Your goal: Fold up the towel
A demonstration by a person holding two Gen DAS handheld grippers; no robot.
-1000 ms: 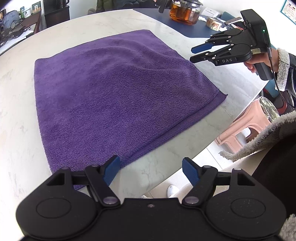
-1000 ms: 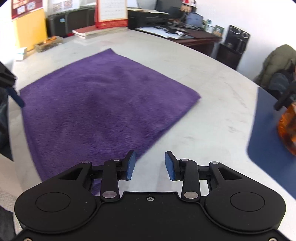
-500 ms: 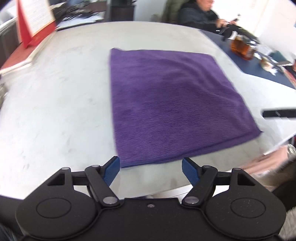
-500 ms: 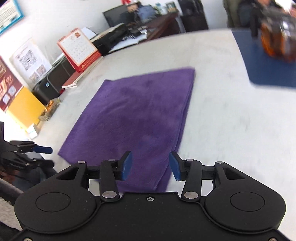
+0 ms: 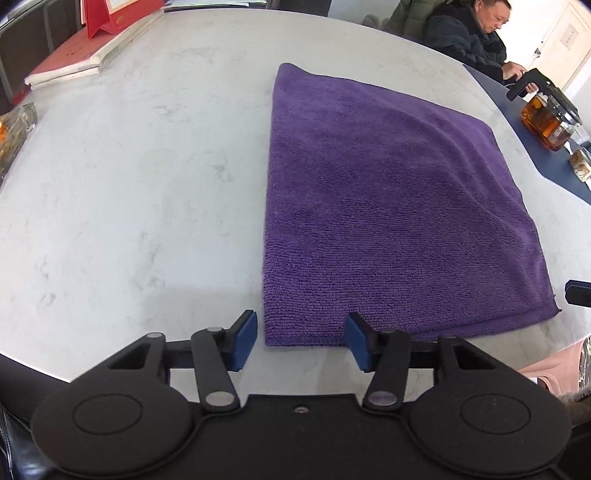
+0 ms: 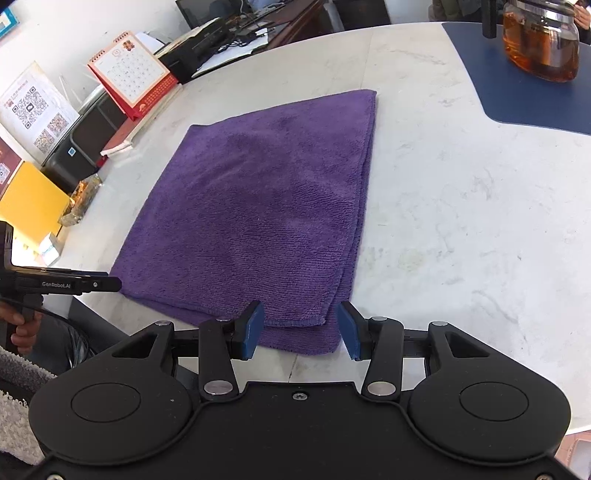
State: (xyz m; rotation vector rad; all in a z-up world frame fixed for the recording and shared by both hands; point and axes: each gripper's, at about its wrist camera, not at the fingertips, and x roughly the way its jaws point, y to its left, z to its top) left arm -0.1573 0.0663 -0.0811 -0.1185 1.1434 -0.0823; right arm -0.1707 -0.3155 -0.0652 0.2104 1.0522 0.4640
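- While both claws sit at the near table edge, the left gripper [image 5: 301, 341] is spread wide with nothing in it, its blue pads either side of the towel's [image 5: 388, 206] near-left corner.
- Right gripper [image 6: 300, 330] is spread open too and empty, bracketing the near-right corner, where two layers show stacked.
- Can't really tell if either one's pads touch the cloth or just hover above it.
- That purple towel lies flat, already folded, on the white marble table [image 5: 129, 192].
- Further out: a red desk calendar [image 6: 133, 74], a glass teapot [image 6: 541, 40] on a blue mat [image 6: 524, 96], and a seated person [image 5: 469, 33] across the table.
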